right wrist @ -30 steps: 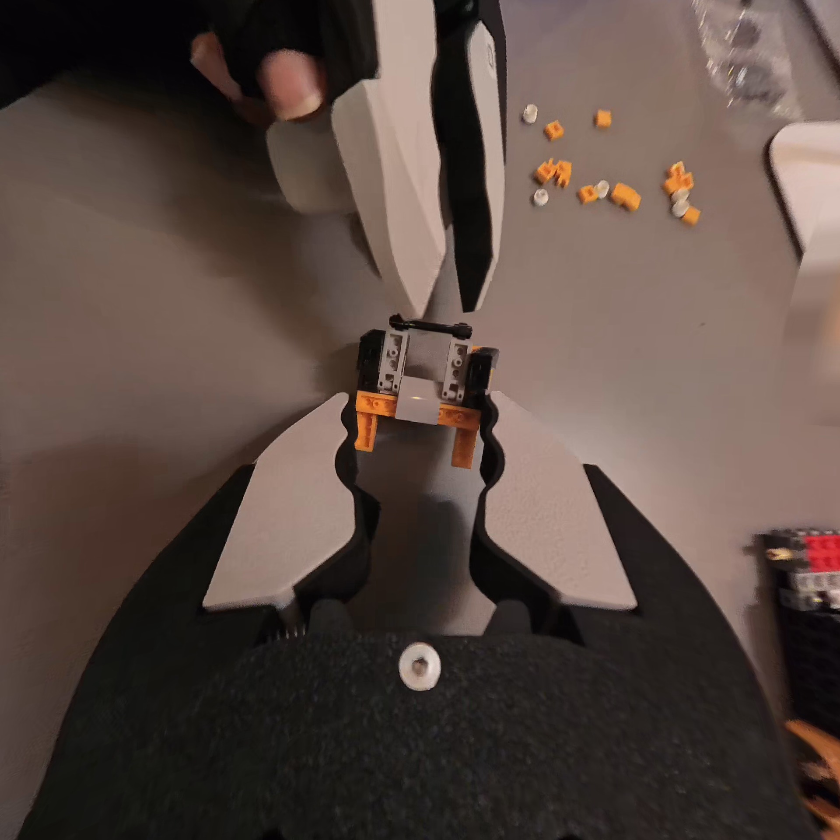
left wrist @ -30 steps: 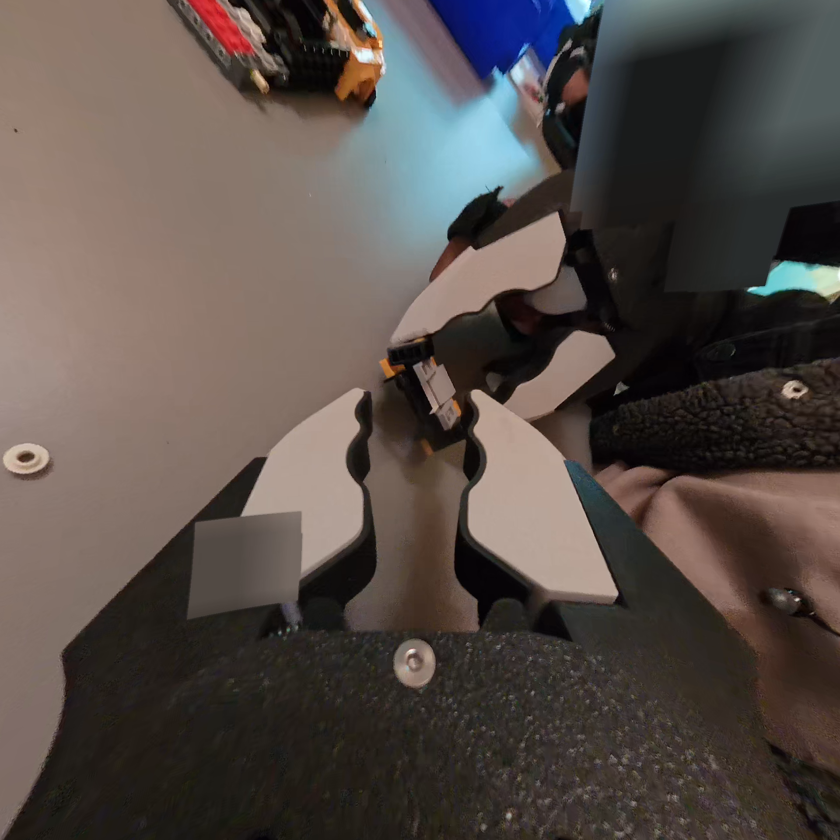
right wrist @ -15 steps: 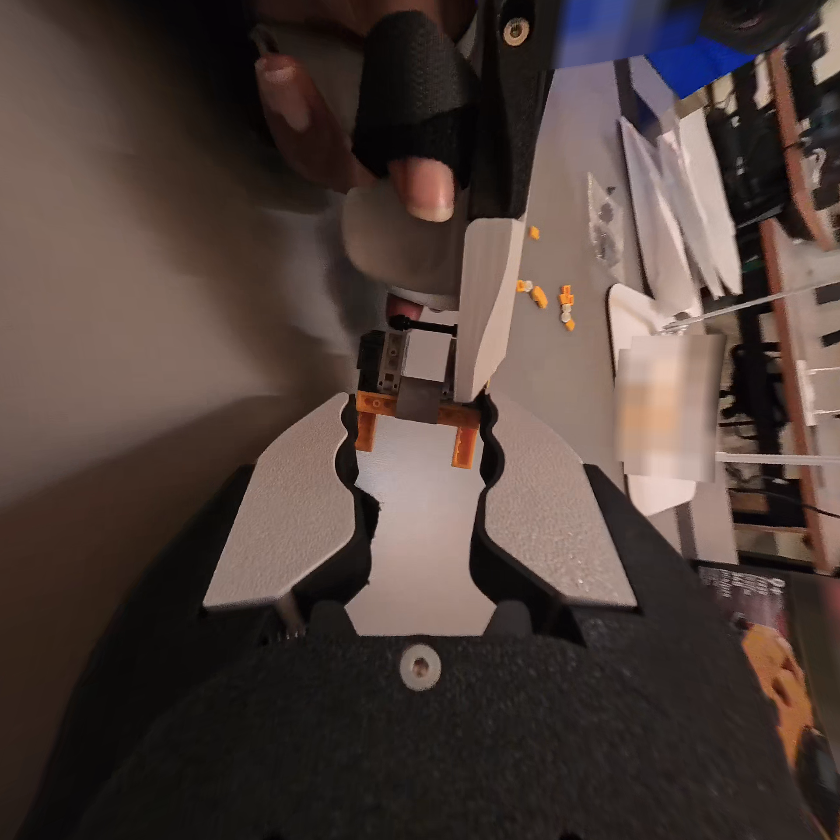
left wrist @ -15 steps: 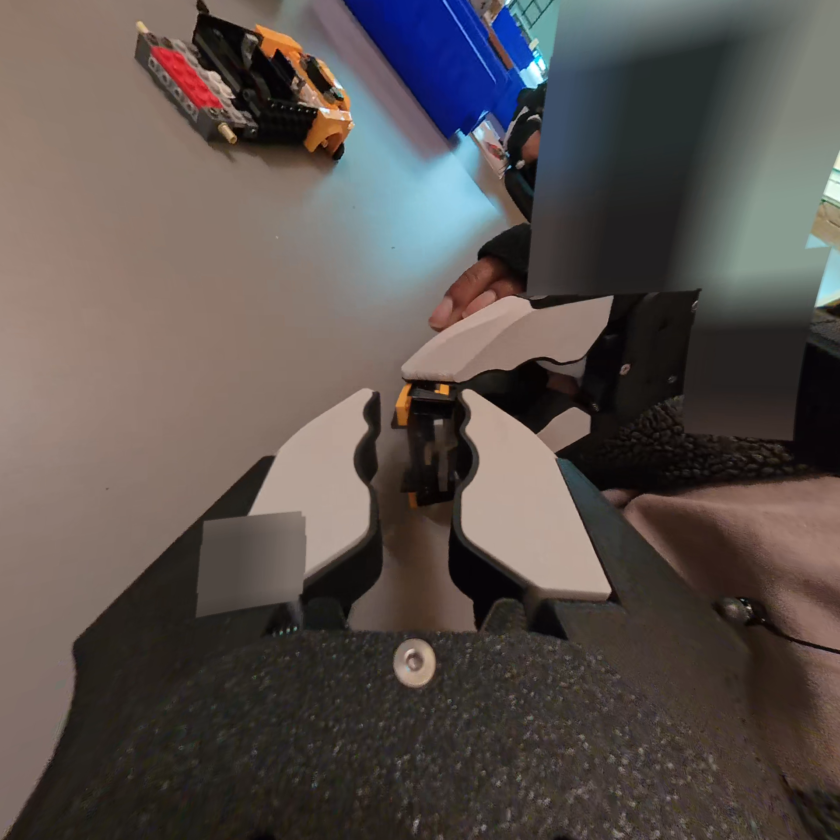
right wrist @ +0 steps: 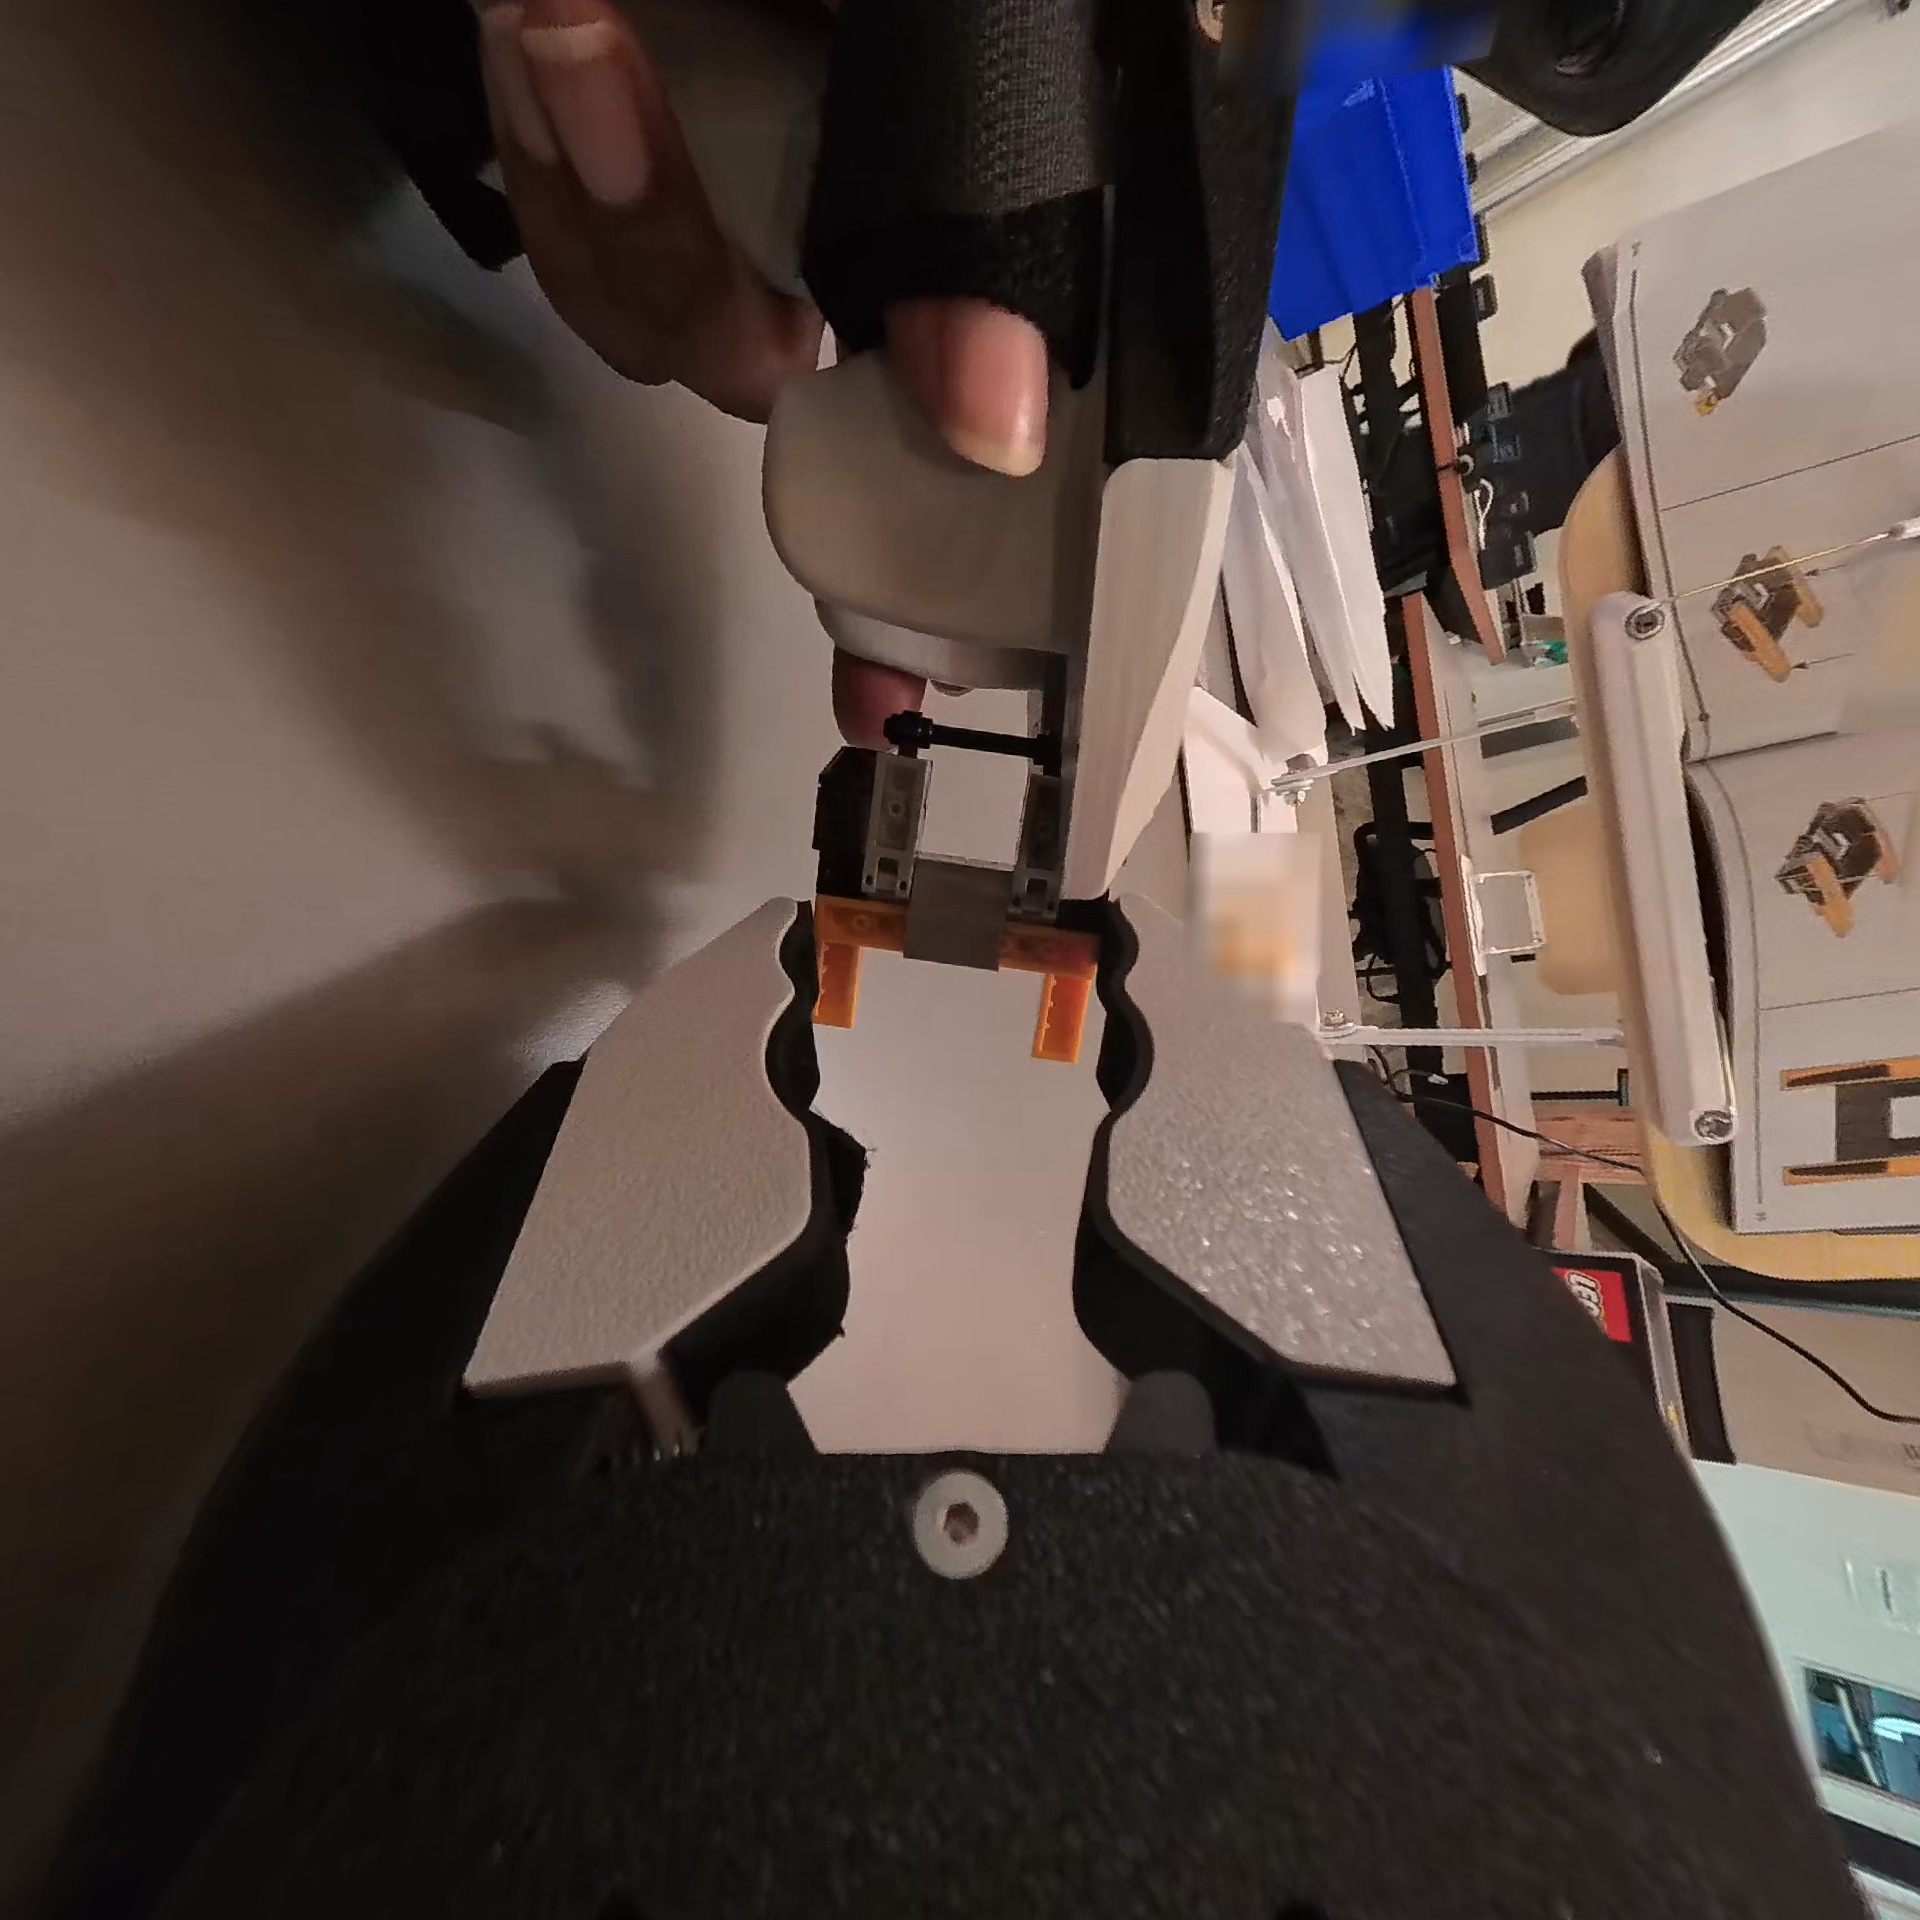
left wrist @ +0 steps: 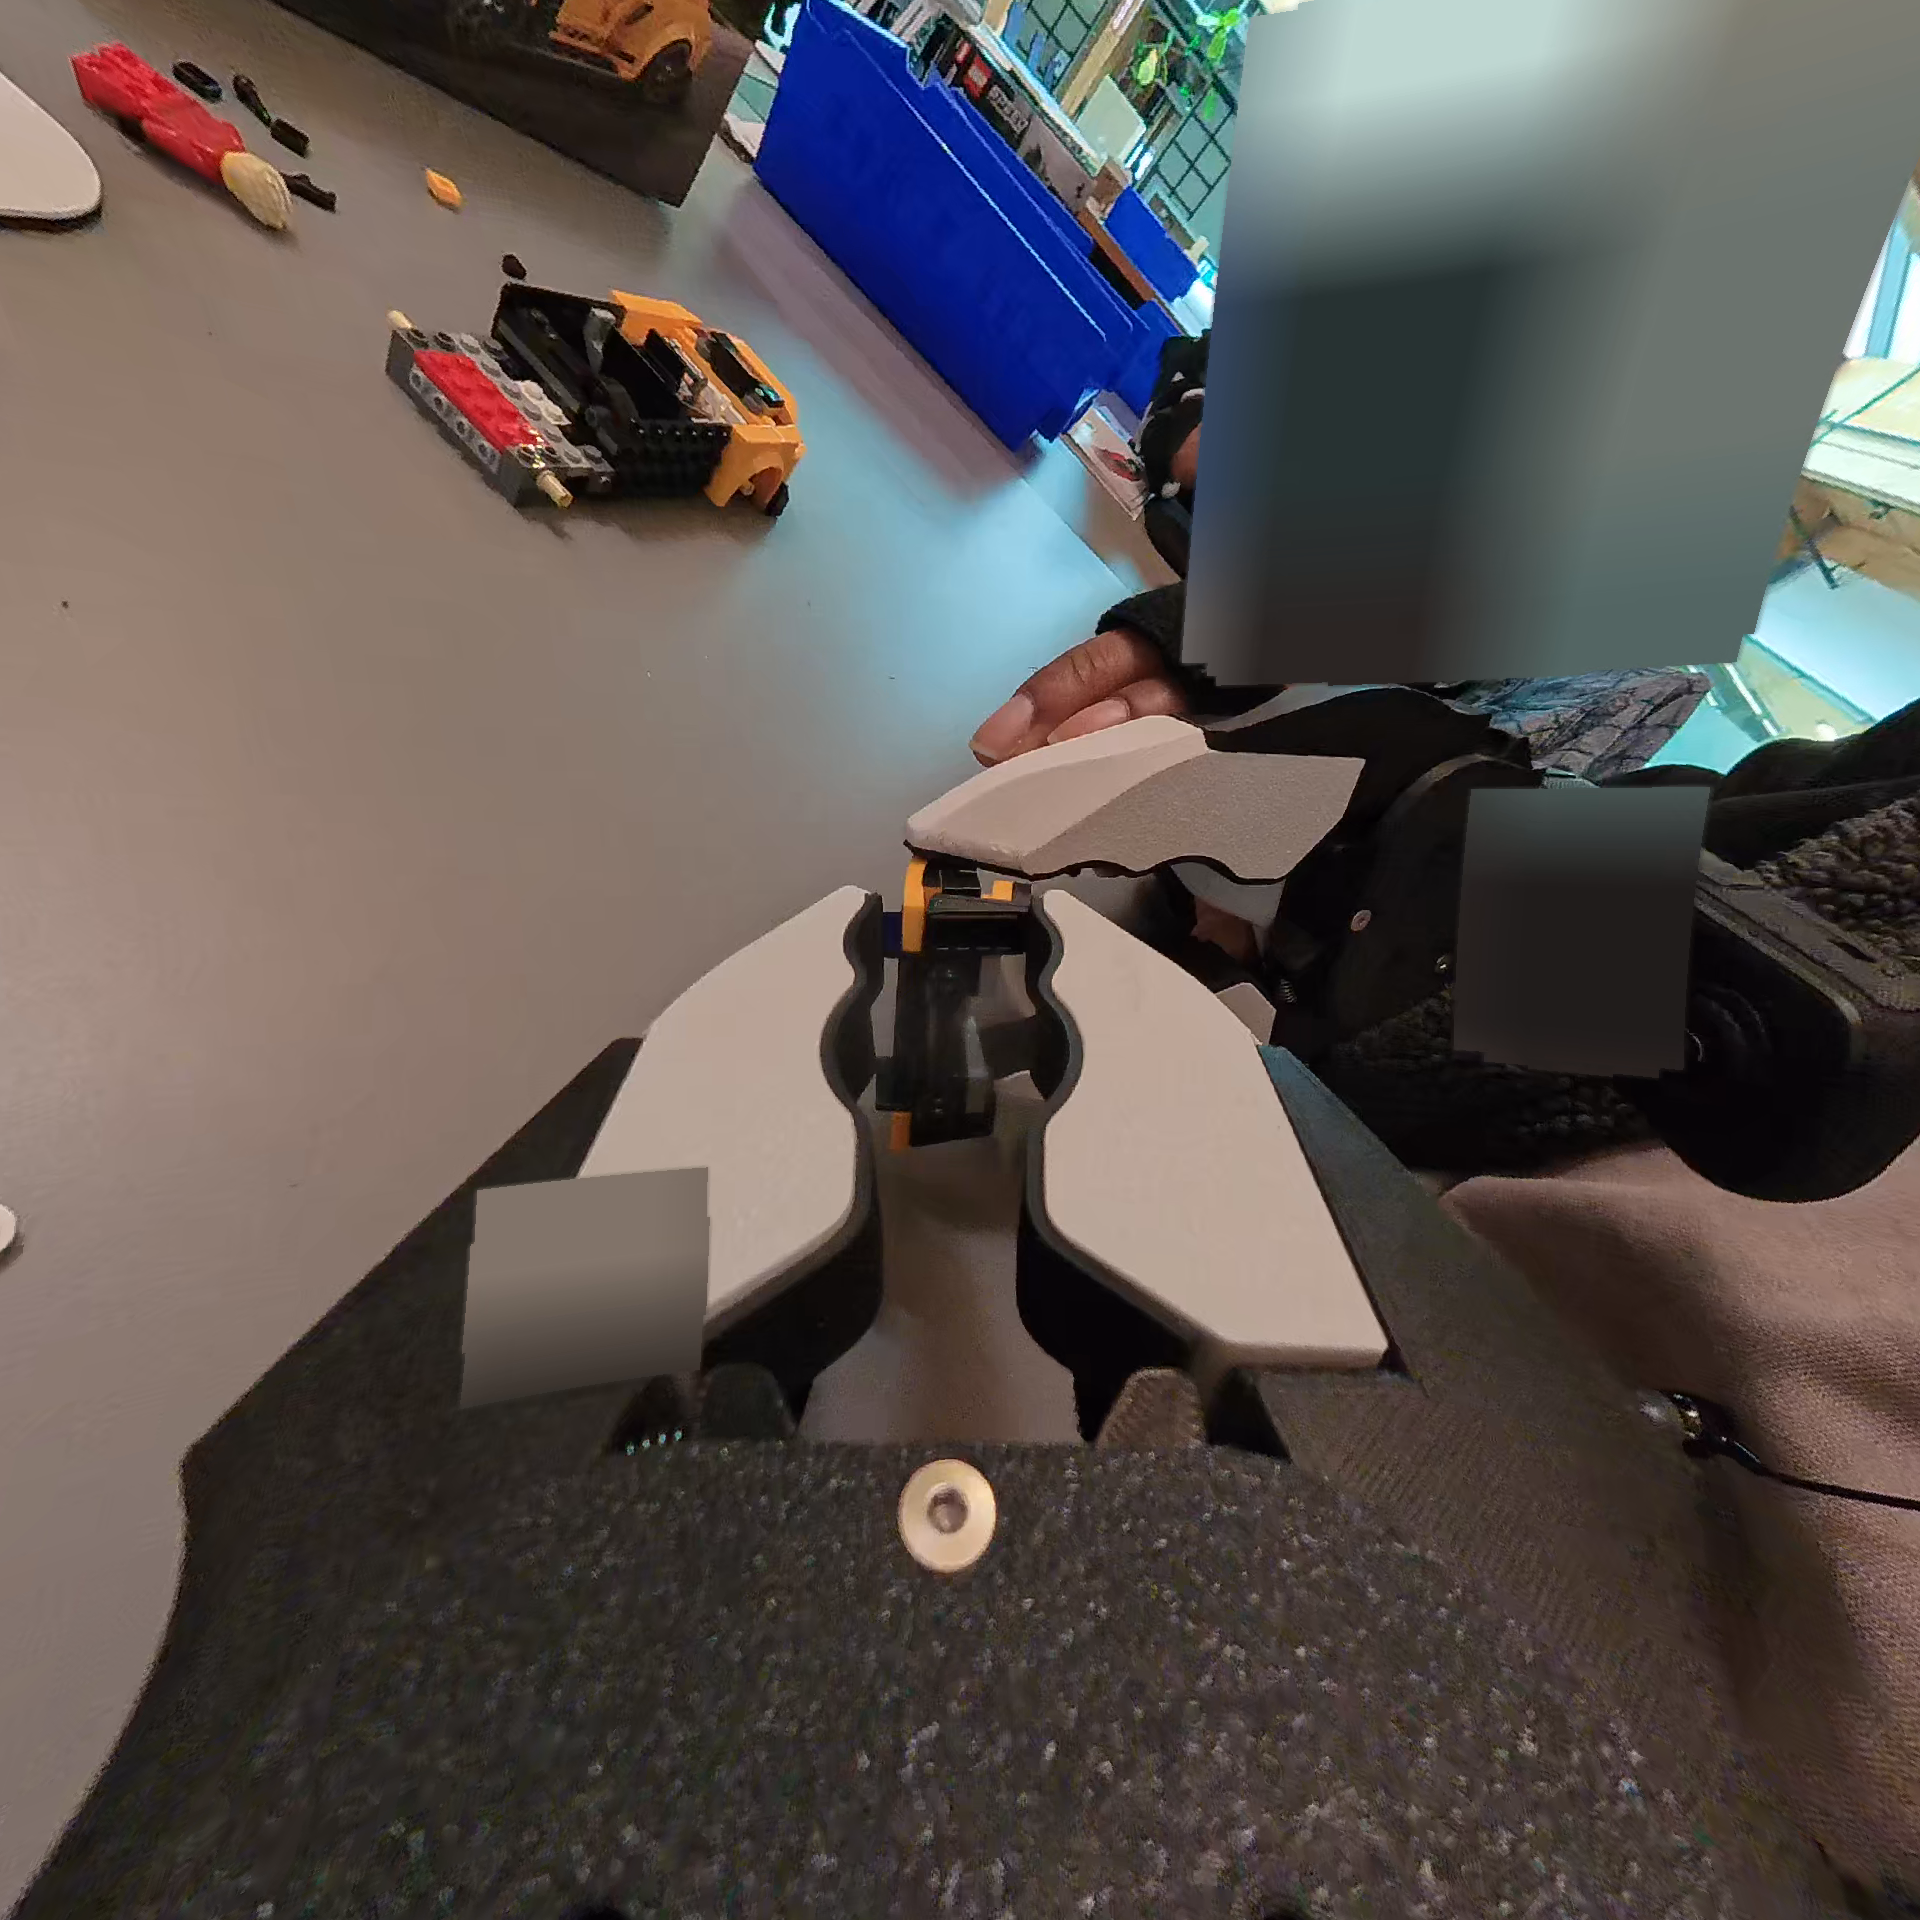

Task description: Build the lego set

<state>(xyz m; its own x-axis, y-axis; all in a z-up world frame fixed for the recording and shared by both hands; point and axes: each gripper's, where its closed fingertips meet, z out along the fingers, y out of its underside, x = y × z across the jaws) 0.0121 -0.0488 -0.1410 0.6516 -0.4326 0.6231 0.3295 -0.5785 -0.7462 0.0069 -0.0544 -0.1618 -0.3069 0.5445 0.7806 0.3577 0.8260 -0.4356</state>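
Since a second ago we have brought our left claw [left wrist: 951, 914] in around the subassembly [left wrist: 940, 1023], which then lay on the tabletop [left wrist: 312, 779] ahead of it. Now this small black, grey and orange piece sits between both claws. Our right claw [right wrist: 956, 914] clamps its orange base [right wrist: 951, 940], with two orange prongs pointing back toward the camera. Our left claw stands narrow around its black side; whether both of its fingers press it we cannot tell. In the right view one left finger [right wrist: 1138, 665] lies against the piece's right side, near a thin black bar [right wrist: 977, 740] on top. Well apart on the tabletop rests a part-built orange car [left wrist: 597, 400], and beyond it red bricks [left wrist: 156, 109].
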